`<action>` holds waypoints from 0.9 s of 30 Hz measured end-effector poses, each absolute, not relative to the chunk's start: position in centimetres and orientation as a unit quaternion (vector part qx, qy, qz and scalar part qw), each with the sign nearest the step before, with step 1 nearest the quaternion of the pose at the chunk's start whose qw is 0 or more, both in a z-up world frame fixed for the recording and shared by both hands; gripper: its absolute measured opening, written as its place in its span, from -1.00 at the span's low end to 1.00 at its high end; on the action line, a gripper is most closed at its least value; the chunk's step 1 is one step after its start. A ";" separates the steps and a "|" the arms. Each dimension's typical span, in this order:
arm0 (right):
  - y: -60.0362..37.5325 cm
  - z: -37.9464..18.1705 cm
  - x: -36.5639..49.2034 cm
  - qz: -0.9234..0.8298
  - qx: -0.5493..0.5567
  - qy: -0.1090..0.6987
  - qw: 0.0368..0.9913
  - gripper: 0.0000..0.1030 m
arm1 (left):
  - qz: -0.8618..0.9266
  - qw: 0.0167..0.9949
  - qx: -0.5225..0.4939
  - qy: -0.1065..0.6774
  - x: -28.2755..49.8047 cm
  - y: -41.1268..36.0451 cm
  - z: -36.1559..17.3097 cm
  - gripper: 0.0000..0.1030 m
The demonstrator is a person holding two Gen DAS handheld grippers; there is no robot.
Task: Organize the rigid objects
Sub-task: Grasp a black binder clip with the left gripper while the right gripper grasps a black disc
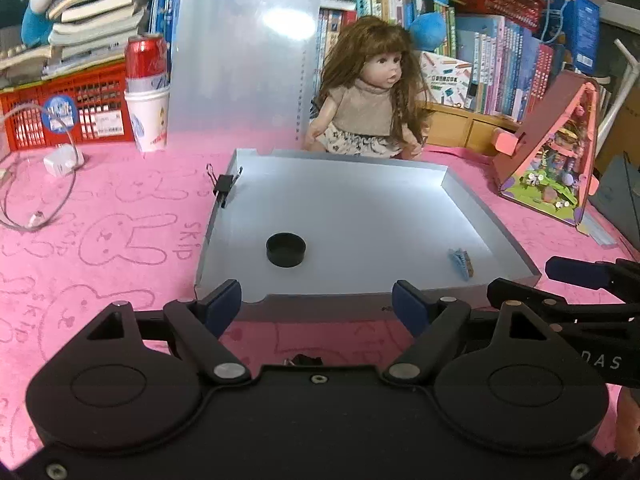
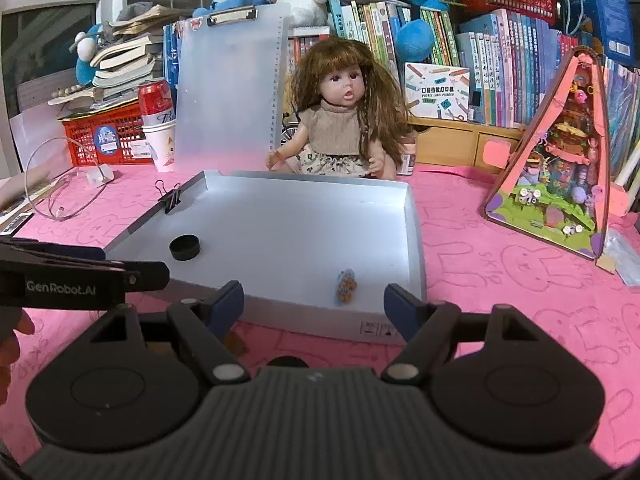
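A shallow grey tray [image 1: 472,208] is seen on the pink worktop [image 1: 120,248], with both hand-held grippers drawn up just short of its near rim. The left gripper [image 1: 317,304] is held with its jaws apart and nothing between them; the right gripper [image 2: 314,302] is likewise shown with jaws apart and empty.

Two small items are already inside the tray: a black round cap [image 1: 285,249] at about 9 o'clock from the tray's middle, and a small blue hair clip [image 1: 461,263] toward 4 o'clock, near the right wall. A black binder clip [image 1: 222,187] is clamped to the left wall at about 10 o'clock.

By these pictures the sorting is judged to be under way, perhaps well along, with cap and clip counted as placed. What is left cannot be told with certainty: dark shapes are glimpsed on the cloth just before each gripper body, too hidden to be named. A doll [image 1: 368,92], a stacked cup and can [image 1: 146,92], a charger with cable [image 1: 60,162] and a pink toy house [image 1: 552,152] are ranged beyond and beside the tray, from 10 to 2 o'clock.
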State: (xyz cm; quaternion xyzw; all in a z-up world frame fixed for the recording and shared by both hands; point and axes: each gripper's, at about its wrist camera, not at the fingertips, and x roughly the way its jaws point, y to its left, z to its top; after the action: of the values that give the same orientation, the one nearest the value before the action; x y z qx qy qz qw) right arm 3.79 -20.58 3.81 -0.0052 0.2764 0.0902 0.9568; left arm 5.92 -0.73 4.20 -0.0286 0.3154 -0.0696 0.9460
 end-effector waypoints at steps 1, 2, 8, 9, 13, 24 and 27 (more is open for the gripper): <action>-20.6 3.7 3.6 0.091 -0.005 0.275 0.957 0.67 | -0.069 0.948 -0.023 0.310 5.6 -0.9 4.2 0.58; -20.7 3.6 3.4 0.092 -0.004 0.274 0.957 0.67 | -0.069 0.949 -0.019 0.306 5.2 -0.9 4.2 0.58; -20.4 2.7 2.4 0.099 -0.005 0.278 0.955 0.67 | -0.067 0.950 -0.001 0.306 3.7 -1.3 3.5 0.58; -20.3 2.5 2.3 0.098 -0.008 0.278 0.955 0.67 | -0.067 0.949 0.000 0.308 3.6 -1.2 3.3 0.58; -19.7 1.9 1.8 0.101 -0.017 0.277 0.955 0.67 | -0.068 0.947 0.002 0.313 2.8 -1.0 2.7 0.56; -18.9 0.7 1.4 0.100 -0.037 0.290 0.951 0.45 | -0.073 0.942 0.004 0.329 1.9 -0.5 1.4 -0.09; -18.8 0.7 1.2 0.100 -0.037 0.291 0.951 0.16 | -0.077 0.941 0.000 0.328 1.6 -0.3 1.6 -0.42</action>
State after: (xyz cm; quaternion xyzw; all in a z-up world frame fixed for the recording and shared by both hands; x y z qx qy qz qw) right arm 1.20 -18.82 0.68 -0.0369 0.2908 0.1000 0.9508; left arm 1.65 -0.30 1.56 0.0001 0.3284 -0.0767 0.9414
